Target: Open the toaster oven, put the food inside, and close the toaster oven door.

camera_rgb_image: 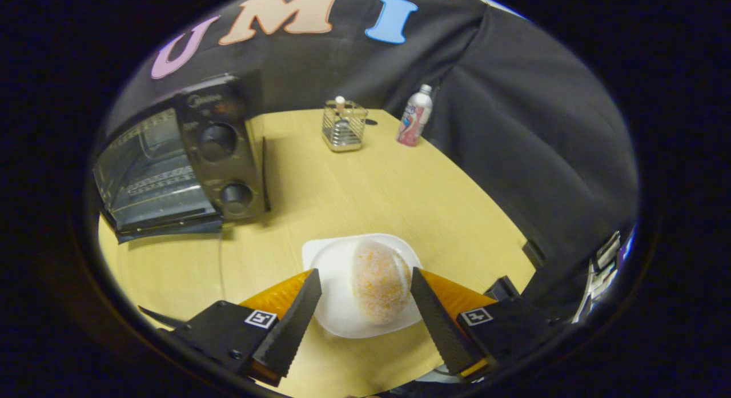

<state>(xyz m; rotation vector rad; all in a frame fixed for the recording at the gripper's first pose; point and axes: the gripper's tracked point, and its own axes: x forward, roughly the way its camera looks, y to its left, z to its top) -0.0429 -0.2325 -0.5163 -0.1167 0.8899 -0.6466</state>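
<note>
The round, sugar-crusted bun (380, 281) you are after is sitting on a white plate (334, 261), a little toward the plate's right side, and both are resting on the pale wooden table (365, 187). Your gripper (365, 284) is hanging over that plate with its fingers spread wide; the bun is lying between them, closer to the right finger (437, 318), which is coming very near its side, though you cannot tell from here whether it is actually touching. The left finger (297, 321) is standing apart from the bun, reaching over the plate's left edge. Nothing is being gripped. Beyond the fingers and off to the left, the toaster oven (183, 158) is standing on the table with its glass door (148, 175) facing you; the door is looking lowered at its front lip, but how far it is open is hard to judge from this angle. Its two dark knobs (217, 141) are sitting one above the other on the panel right of the glass. Further back, a wire holder (342, 127) is standing near the table's far edge, and a small bottle (415, 115) with a white cap is standing just to its right.
</note>
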